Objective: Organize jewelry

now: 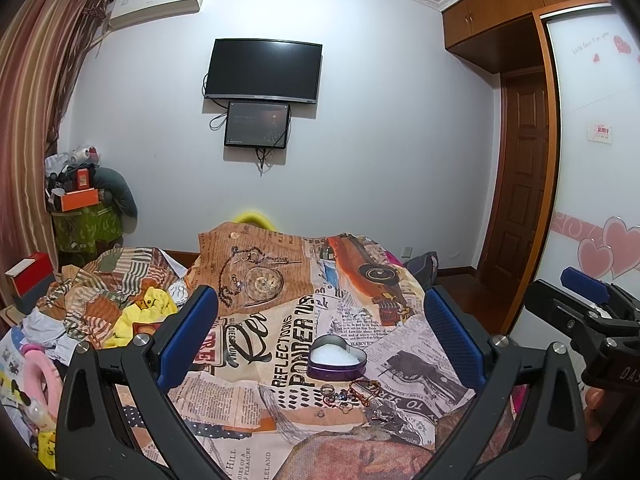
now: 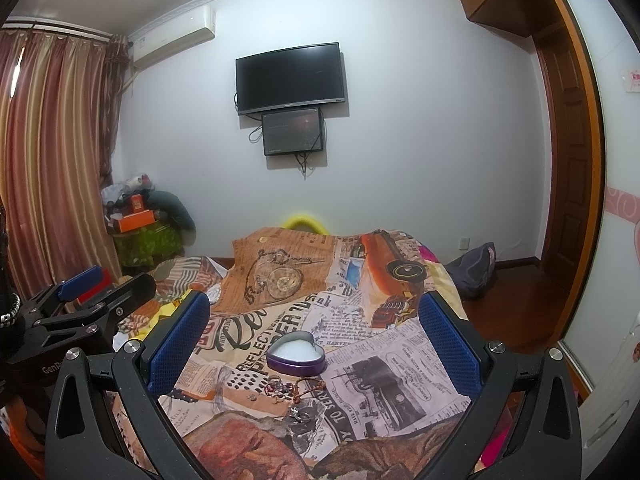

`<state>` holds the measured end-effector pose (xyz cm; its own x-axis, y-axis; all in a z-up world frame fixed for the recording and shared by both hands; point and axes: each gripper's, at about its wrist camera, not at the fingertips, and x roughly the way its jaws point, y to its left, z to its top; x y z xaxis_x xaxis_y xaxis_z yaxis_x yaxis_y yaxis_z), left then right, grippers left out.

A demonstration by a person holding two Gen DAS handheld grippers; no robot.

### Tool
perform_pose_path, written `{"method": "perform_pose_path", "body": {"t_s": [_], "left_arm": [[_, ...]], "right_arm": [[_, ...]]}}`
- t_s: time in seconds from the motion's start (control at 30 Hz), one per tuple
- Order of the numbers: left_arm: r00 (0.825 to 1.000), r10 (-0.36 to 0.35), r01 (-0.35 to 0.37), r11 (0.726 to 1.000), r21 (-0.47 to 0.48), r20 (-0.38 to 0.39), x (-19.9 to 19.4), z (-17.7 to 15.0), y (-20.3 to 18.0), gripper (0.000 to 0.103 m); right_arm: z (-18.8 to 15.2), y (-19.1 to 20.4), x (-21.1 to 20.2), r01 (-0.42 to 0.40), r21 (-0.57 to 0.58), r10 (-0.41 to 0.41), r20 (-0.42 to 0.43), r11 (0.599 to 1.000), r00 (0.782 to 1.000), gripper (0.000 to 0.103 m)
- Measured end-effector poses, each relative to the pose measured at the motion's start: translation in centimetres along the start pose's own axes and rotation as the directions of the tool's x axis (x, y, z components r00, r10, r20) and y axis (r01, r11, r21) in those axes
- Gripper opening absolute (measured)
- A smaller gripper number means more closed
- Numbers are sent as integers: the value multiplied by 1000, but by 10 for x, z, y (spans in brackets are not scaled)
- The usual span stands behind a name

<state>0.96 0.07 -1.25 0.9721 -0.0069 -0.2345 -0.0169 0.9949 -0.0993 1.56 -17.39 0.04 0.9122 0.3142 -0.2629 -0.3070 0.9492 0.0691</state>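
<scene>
From the left wrist, the left gripper (image 1: 320, 328) is seen spread wide, its two blue pads empty. Between them, one heart-shaped purple tin (image 1: 337, 360) with a white lining is set on the newspaper-print cloth (image 1: 400, 344). Just in front of the tin a small heap of jewelry (image 1: 352, 394) is scattered: a ring, a reddish bracelet and a few smaller pieces, too tangled to be counted exactly. At the right edge the right gripper (image 1: 592, 300) is partly shown, with fingers of a hand (image 1: 596, 400) beneath it. Two dark screens are mounted on the wall.

From the right wrist, the right gripper (image 2: 316, 332) is likewise held wide apart with nothing in it. The same single tin (image 2: 296, 354) and the jewelry (image 2: 288, 394) lie between its pads, unobstructed. The left gripper (image 2: 92, 292) is visible at the left, well apart from the tin.
</scene>
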Motion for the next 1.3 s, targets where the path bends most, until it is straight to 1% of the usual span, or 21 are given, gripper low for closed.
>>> {"method": "perform_pose_path", "body": {"t_s": [1.13, 1.3], "left_arm": [[1000, -4, 4, 1000, 7, -9, -1, -1, -1, 103], [1000, -4, 4, 1000, 9, -13, -1, -1, -1, 103]], "right_arm": [[4, -2, 2, -6, 8, 6, -11, 1000, 1000, 103], [1, -1, 4, -5, 10, 6, -17, 1000, 1000, 103]]}}
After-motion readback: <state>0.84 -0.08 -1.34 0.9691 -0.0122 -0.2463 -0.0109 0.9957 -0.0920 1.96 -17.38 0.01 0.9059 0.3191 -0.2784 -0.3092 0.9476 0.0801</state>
